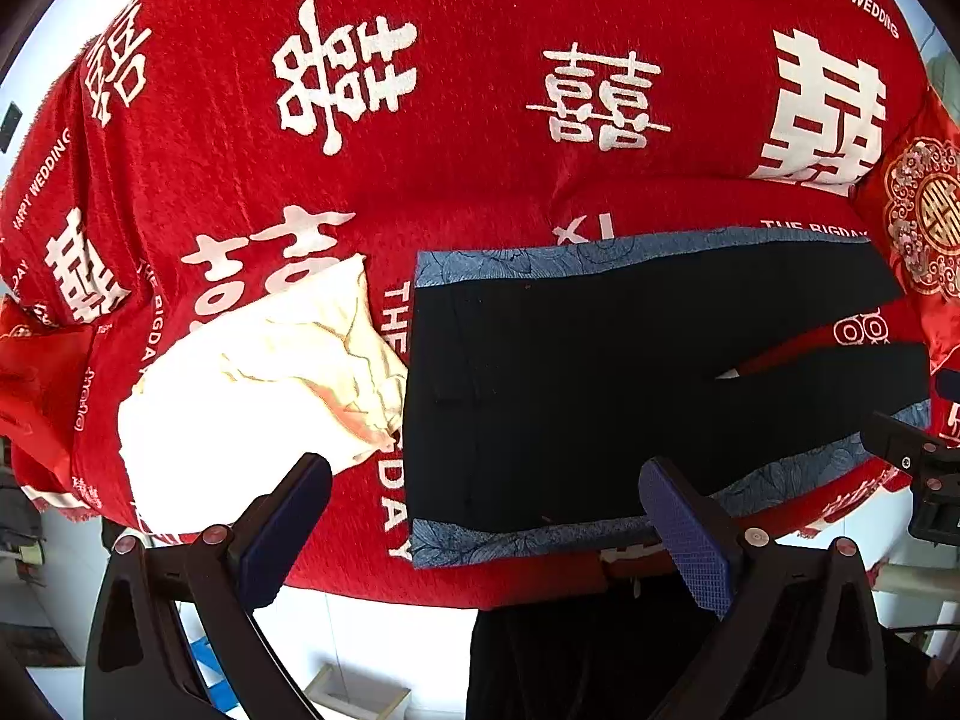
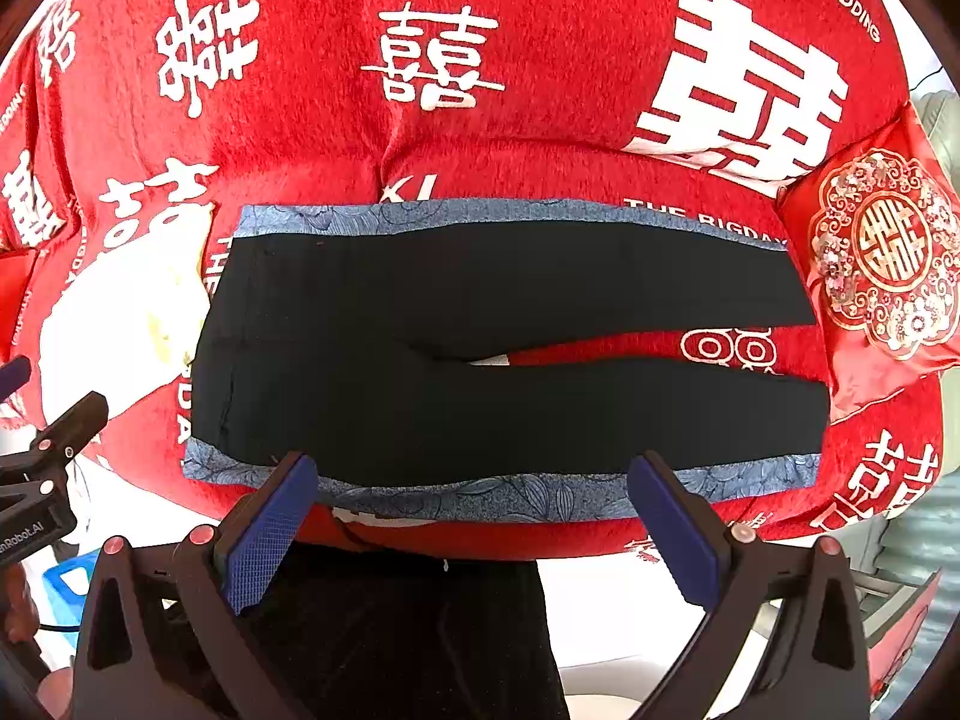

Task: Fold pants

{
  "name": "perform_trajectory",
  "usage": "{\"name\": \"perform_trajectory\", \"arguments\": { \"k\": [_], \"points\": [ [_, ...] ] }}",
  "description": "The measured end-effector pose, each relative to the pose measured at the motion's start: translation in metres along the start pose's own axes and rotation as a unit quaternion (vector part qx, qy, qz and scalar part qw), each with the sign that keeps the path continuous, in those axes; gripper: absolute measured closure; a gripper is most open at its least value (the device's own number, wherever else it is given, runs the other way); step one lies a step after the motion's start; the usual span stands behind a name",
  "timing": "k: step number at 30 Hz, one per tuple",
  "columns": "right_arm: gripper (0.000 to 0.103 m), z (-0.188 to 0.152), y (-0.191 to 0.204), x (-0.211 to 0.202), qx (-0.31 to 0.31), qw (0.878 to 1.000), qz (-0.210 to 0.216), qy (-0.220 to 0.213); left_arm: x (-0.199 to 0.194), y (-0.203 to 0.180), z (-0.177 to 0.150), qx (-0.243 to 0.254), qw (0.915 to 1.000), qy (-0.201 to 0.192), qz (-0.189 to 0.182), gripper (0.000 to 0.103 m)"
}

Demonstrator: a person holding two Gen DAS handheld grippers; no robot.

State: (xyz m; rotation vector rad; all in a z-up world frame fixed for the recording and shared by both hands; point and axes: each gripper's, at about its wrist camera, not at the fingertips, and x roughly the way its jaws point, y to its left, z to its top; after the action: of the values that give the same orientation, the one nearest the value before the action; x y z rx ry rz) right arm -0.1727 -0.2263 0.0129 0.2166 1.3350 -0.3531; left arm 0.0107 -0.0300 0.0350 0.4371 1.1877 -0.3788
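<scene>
- Lying flat on a red plush blanket (image 2: pixel 540 138) printed with white characters, the black pants with blue patterned side bands (image 2: pixel 480 360) had their waist toward the left and both legs running to the right, parted by a narrow wedge of red.
- The near blue band ran along the front edge of the blanket; the far band lay parallel behind it.
- The left gripper (image 1: pixel 486 516) hovered above the near waist corner, its blue textured pads spread wide and nothing between them.
- The right gripper (image 2: pixel 474 510) hung over the middle of the near band, jaws equally wide apart and empty.
- Neither gripper appeared to touch the cloth, though the fisheye view made the clearance hard to judge.
- A crumpled cream-white cloth (image 1: pixel 258 396) sat just beside the waistband on the left; an embroidered red satin cushion (image 2: pixel 888 252) lay by the leg ends.
- Judged handling: the fabric looked thin, soft and light, likely to drape and sag when lifted and to drag on the plush pile.
- Judged hold points: pinching the near band at the waist corner and further along the leg should let the near leg be carried over onto the far one.
- Risk: a shallow pinch could catch the blanket as well.
</scene>
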Motion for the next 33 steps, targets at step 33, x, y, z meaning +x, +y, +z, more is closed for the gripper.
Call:
{"name": "perform_trajectory", "arguments": {
  "k": [33],
  "points": [
    [0.000,0.0057,-0.0009,-0.0012,-0.004,1.000,0.000,-0.008,-0.0022,0.0049,0.0042,-0.011,0.9999,-0.006,0.007,0.000]
  ]
}}
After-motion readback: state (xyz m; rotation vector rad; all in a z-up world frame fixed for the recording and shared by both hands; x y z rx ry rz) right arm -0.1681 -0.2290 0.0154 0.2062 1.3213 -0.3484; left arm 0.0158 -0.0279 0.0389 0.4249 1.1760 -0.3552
